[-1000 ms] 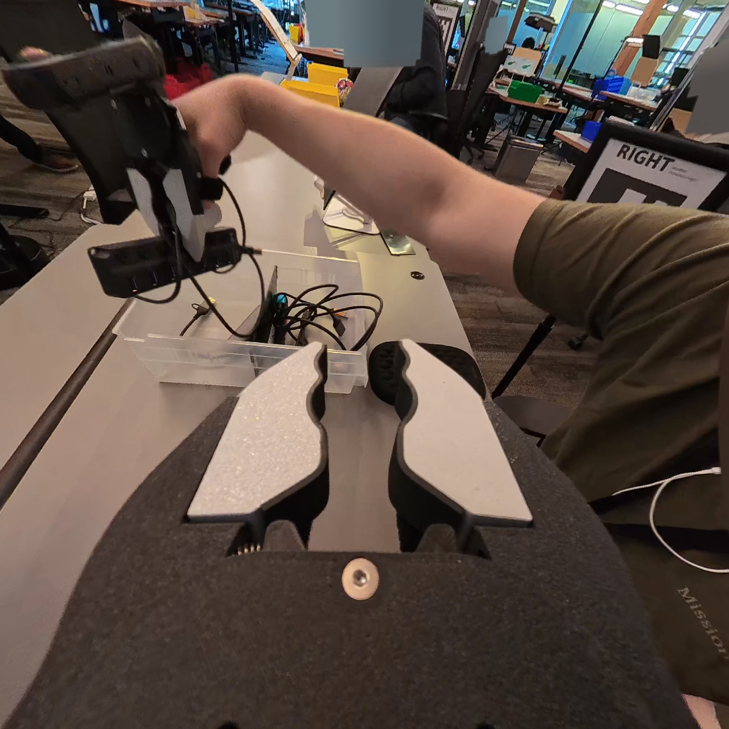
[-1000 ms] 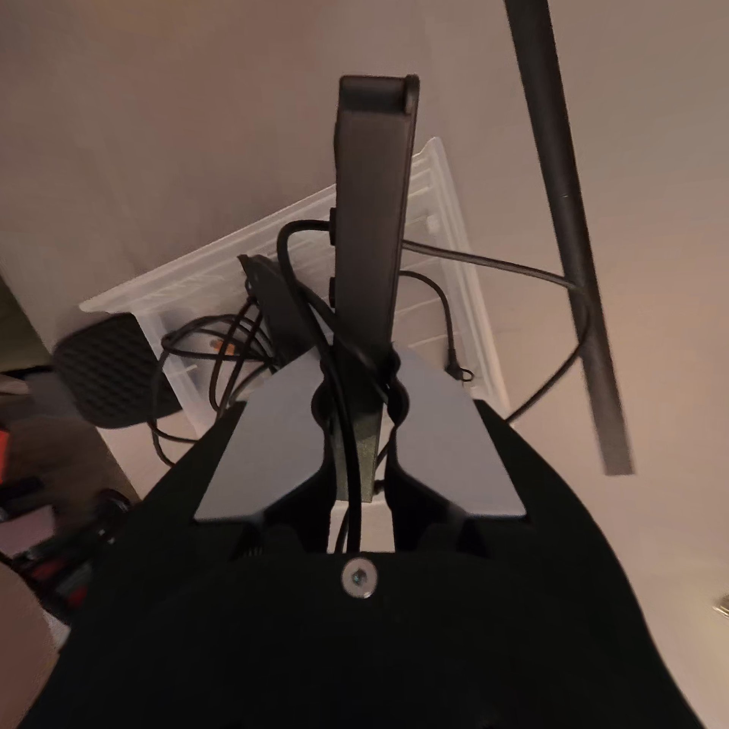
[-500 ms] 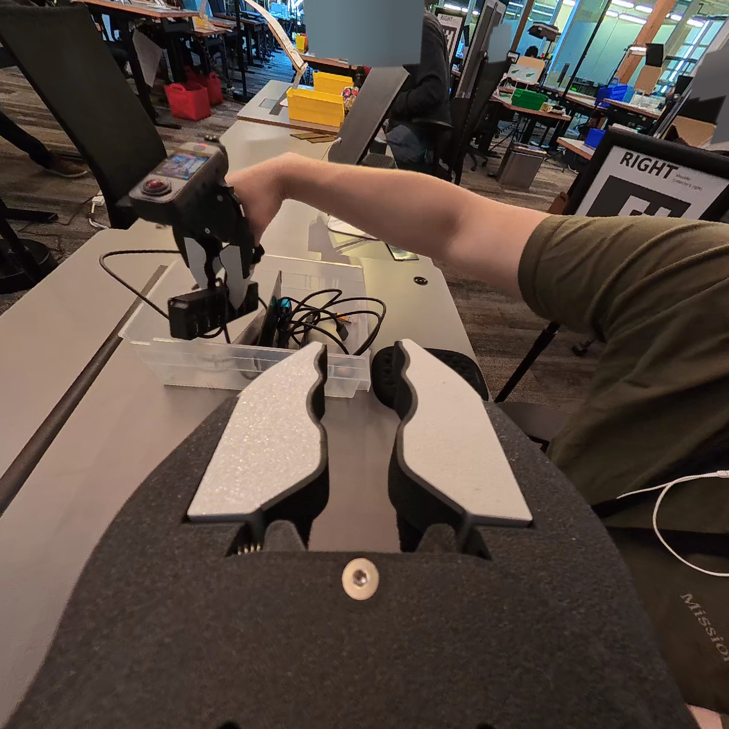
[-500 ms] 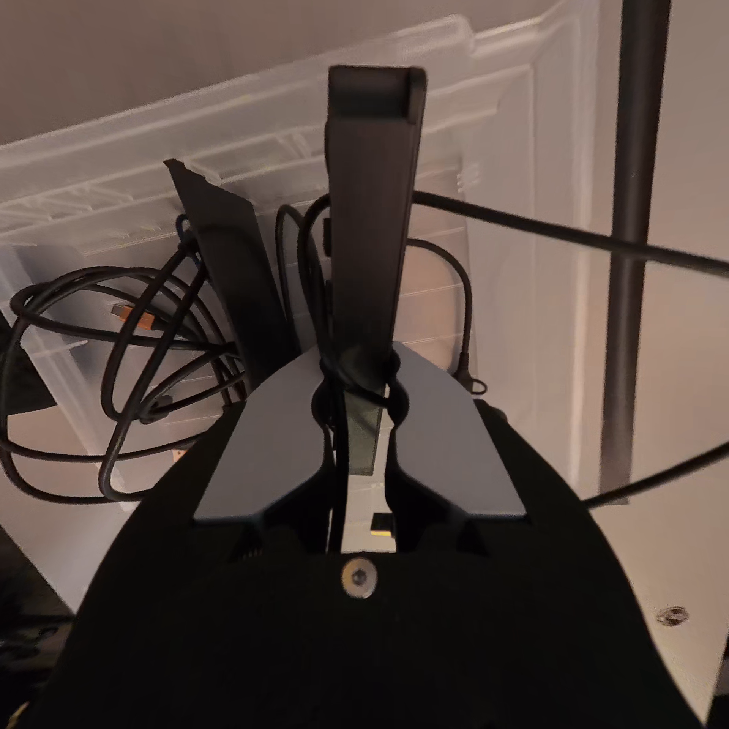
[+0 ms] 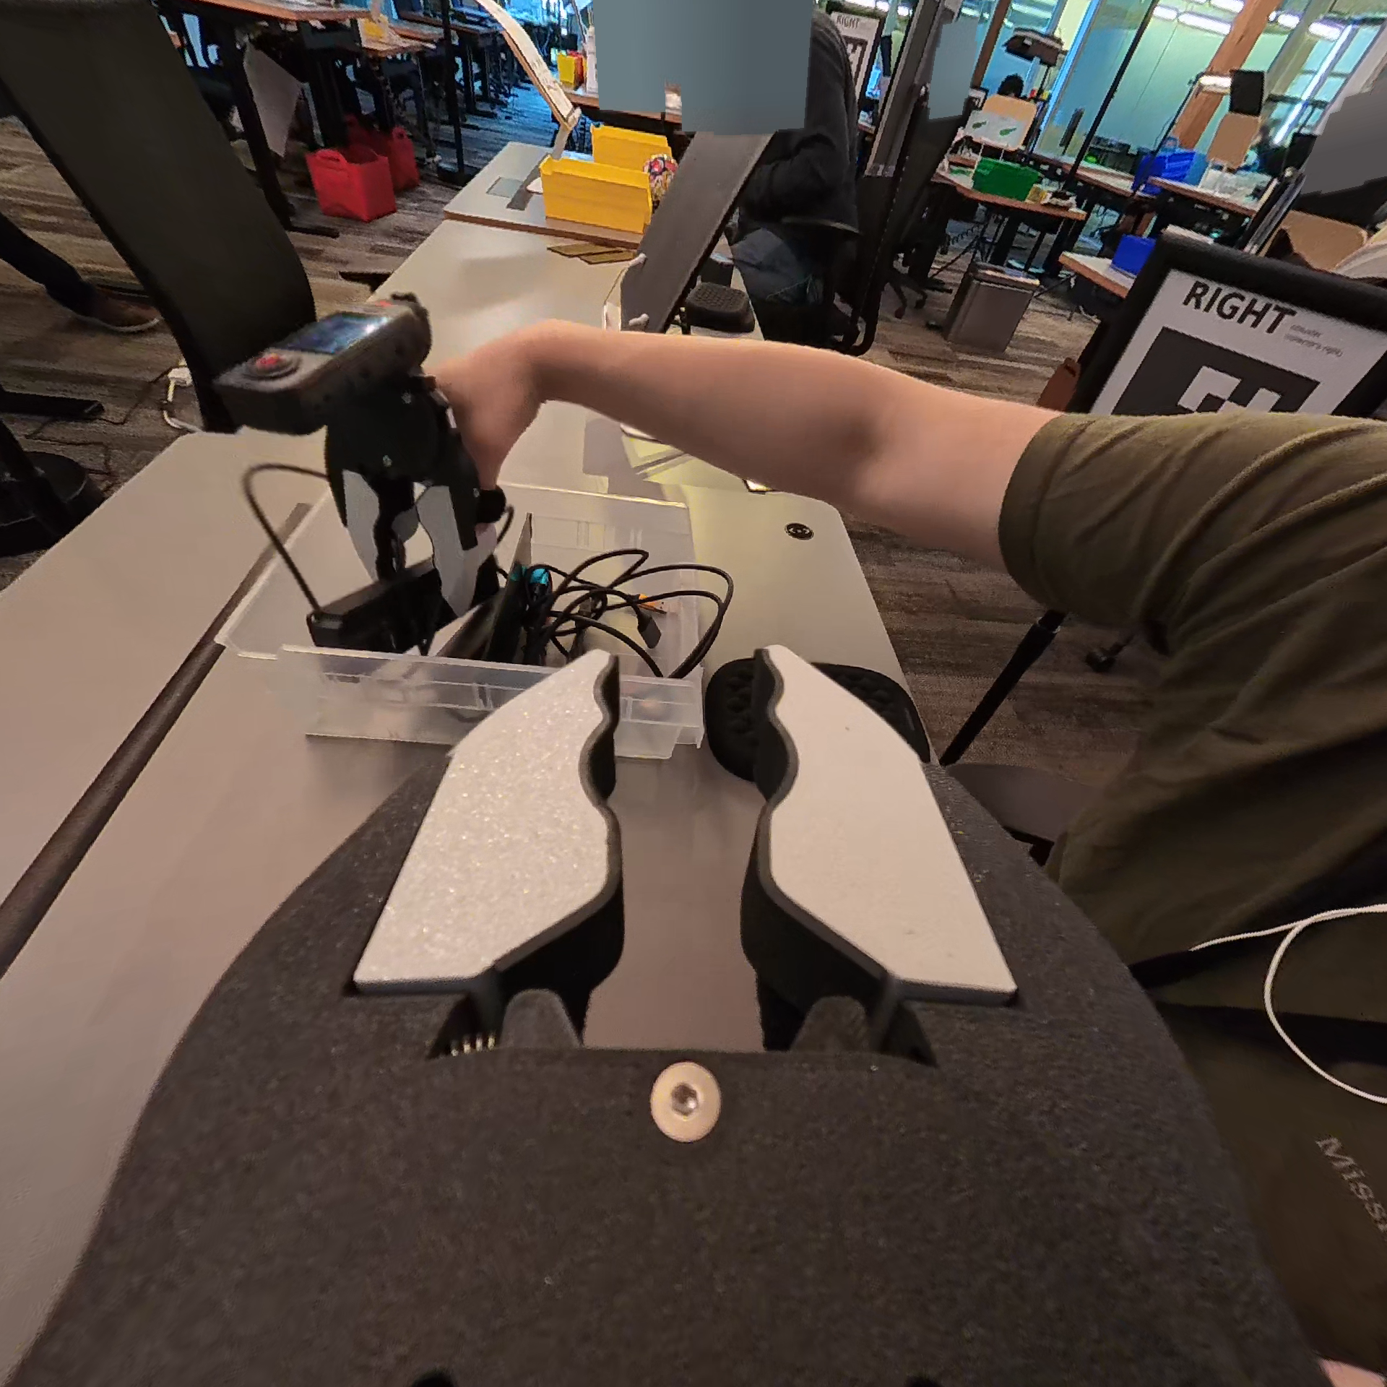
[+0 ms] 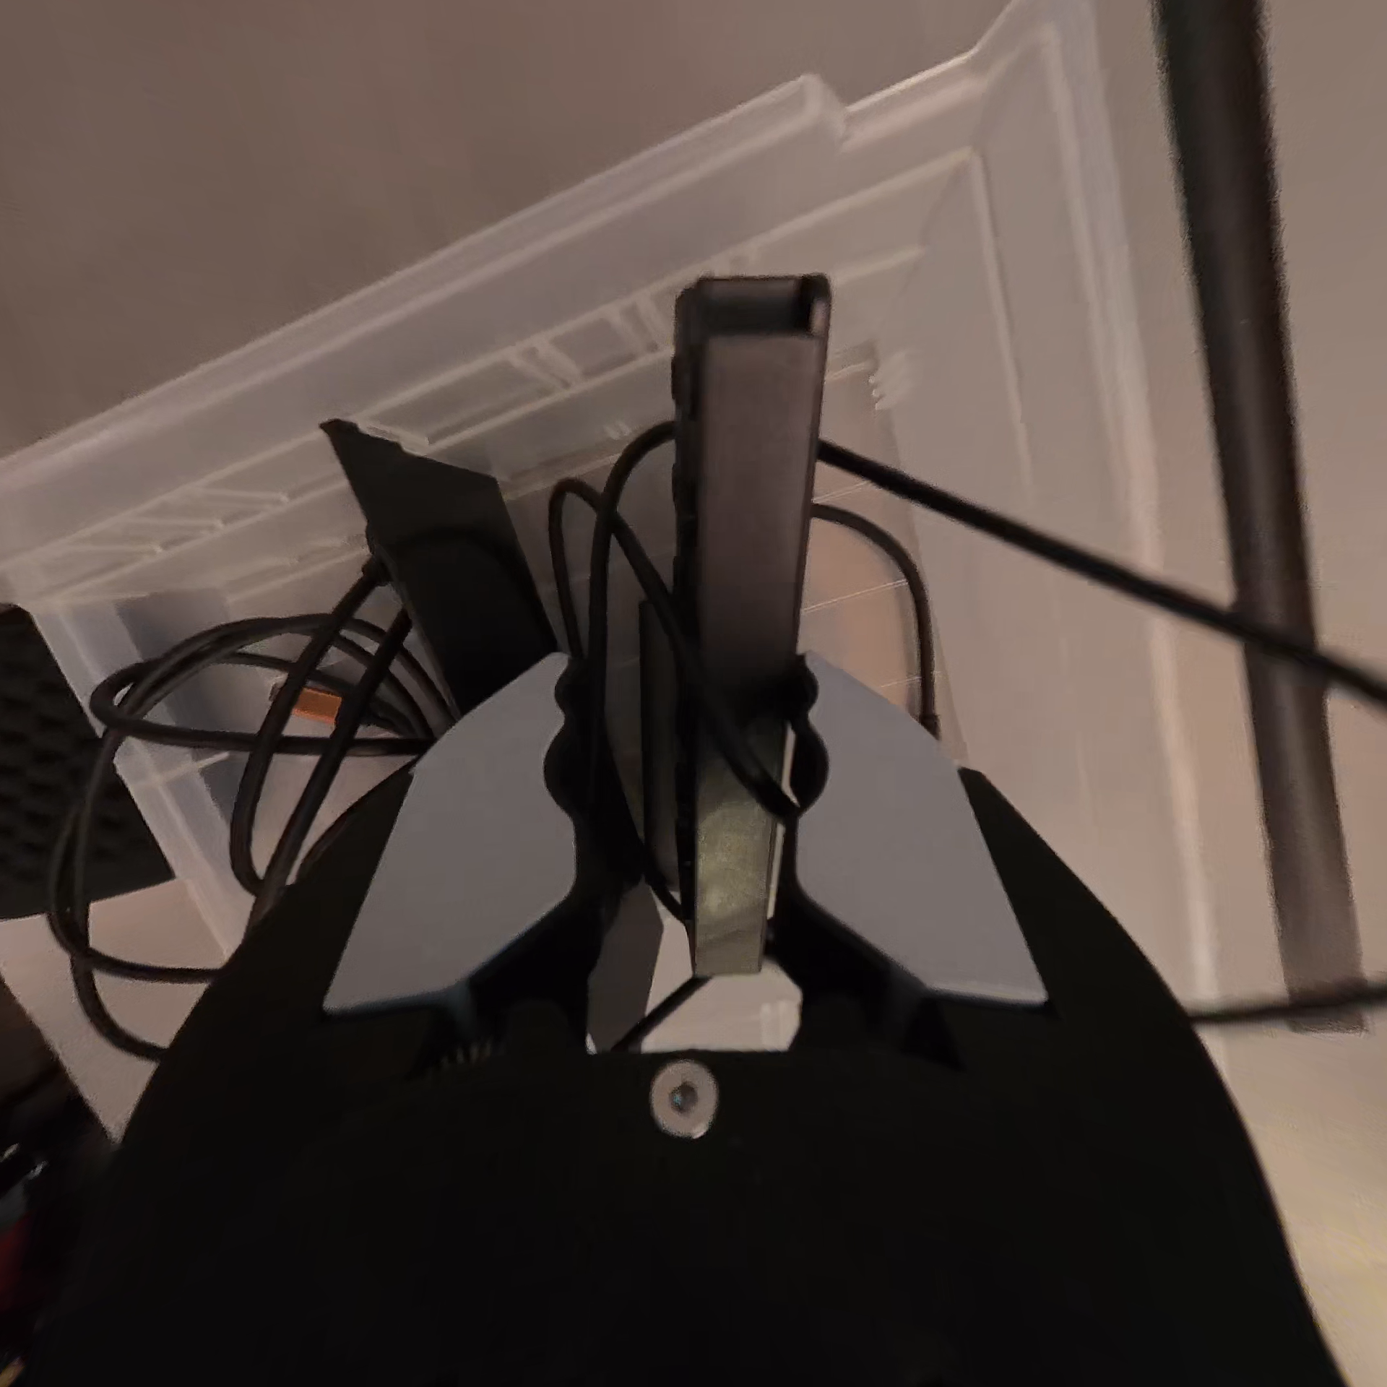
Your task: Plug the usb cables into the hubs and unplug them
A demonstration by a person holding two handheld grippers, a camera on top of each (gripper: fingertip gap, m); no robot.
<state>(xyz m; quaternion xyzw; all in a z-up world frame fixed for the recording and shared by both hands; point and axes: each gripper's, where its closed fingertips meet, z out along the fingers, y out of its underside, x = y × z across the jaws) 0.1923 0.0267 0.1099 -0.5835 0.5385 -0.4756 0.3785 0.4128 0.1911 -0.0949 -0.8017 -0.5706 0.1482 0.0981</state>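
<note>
My right gripper [image 6: 687, 675] hangs over the clear plastic bin [image 6: 525, 248], jaws spread wide. The long black USB hub [image 6: 750, 488] stands between its fingers [image 6: 480, 825]; the left pad is clearly off it and the hub's far end is down in the bin. A thin black cable loops around the hub. In the left wrist view the right gripper [image 5: 420, 555] is above the hub [image 5: 375, 615] in the bin's left part. A second dark hub [image 6: 443, 540] leans in the bin beside loose black cables [image 6: 225, 713]. My left gripper [image 5: 683, 675] is open and empty, in front of the bin [image 5: 450, 690].
A dark groove [image 6: 1231, 375] runs along the grey table left of the bin. A black chair armrest [image 5: 863, 698] sits at the table's right edge. A person's bare arm [image 5: 788, 435] reaches across above the table. Office desks and chairs stand beyond. About 35 centimeters separates my left fingertips from my right.
My right gripper carried the hub down into the bin, then its jaws opened off it; they were shut on it in both earlier frames. My left gripper has stayed put.
</note>
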